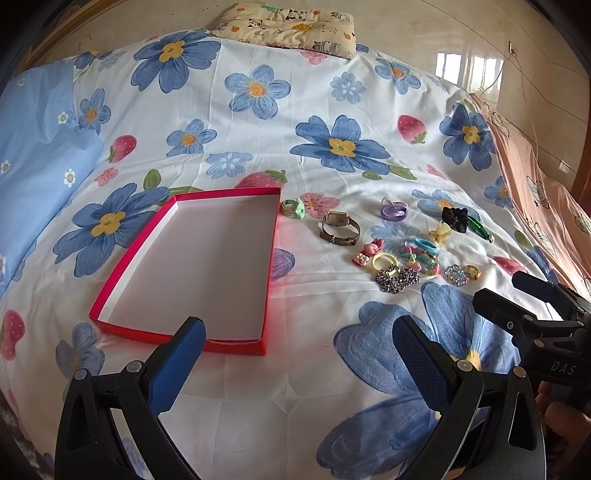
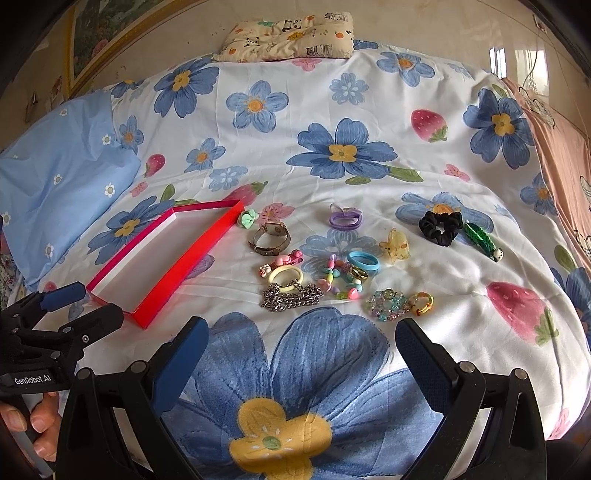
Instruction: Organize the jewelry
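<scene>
An empty red box (image 1: 122, 273) with a white inside lies on the flowered bedsheet; it also shows in the right wrist view (image 2: 177, 266). To its right lie a watch (image 1: 339, 228) (image 2: 269, 239), a silver chain (image 1: 397, 279) (image 2: 291, 297), a cream ring (image 2: 286, 278), a beaded bracelet (image 2: 386, 304), a black scrunchie (image 2: 440, 227), a purple hair tie (image 2: 345, 218) and several small clips. My left gripper (image 1: 297, 332) is open and empty near the box's front edge. My right gripper (image 2: 301, 332) is open and empty just in front of the jewelry.
A panda-print pillow (image 1: 288, 24) lies at the far end of the bed. A light blue pillow (image 1: 40, 147) lies at the left. A pink blanket (image 1: 535, 184) runs along the right edge. The flowered sheet (image 2: 295, 129) stretches beyond the jewelry.
</scene>
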Demonstrator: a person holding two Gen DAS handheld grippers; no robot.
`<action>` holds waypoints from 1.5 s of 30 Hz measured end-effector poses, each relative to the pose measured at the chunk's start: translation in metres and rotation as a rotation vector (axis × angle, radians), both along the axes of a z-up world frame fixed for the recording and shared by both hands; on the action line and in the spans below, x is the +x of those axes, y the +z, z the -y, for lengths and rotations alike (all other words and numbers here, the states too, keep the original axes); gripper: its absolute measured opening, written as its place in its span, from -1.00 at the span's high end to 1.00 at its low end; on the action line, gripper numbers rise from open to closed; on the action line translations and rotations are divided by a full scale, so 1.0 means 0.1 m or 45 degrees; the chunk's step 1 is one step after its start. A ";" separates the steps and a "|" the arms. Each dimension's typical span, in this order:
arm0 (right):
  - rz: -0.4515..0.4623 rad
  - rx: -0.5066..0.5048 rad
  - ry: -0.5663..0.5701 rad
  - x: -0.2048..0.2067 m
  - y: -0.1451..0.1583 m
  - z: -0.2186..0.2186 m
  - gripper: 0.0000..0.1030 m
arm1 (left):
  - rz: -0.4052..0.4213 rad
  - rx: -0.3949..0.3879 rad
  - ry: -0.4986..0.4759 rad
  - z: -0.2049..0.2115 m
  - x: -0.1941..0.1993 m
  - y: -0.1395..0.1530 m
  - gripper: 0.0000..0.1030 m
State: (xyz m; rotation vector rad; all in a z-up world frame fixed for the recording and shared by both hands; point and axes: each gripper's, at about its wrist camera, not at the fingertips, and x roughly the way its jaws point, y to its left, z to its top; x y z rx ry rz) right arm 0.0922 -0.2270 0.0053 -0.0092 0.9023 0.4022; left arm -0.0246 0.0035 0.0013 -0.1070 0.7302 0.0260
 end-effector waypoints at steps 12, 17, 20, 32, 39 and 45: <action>0.003 0.009 0.010 -0.01 0.02 0.00 -0.98 | 0.001 0.002 -0.006 0.03 0.01 -0.03 -0.99; 0.004 0.008 0.008 -0.01 0.02 0.00 -0.98 | -0.001 0.001 -0.009 0.06 0.01 -0.01 -0.99; 0.004 0.011 0.008 -0.01 0.02 0.01 -0.98 | -0.002 0.000 -0.009 0.06 0.01 0.00 -0.99; 0.000 0.012 0.008 -0.01 0.02 0.02 -0.98 | -0.004 -0.001 -0.009 0.06 0.01 -0.01 -0.99; -0.002 0.014 0.008 -0.01 0.01 0.02 -0.98 | -0.010 -0.007 -0.010 0.06 0.02 -0.04 -0.99; -0.001 0.017 0.005 -0.01 0.01 0.02 -0.98 | -0.011 -0.008 -0.010 0.07 0.02 -0.05 -0.99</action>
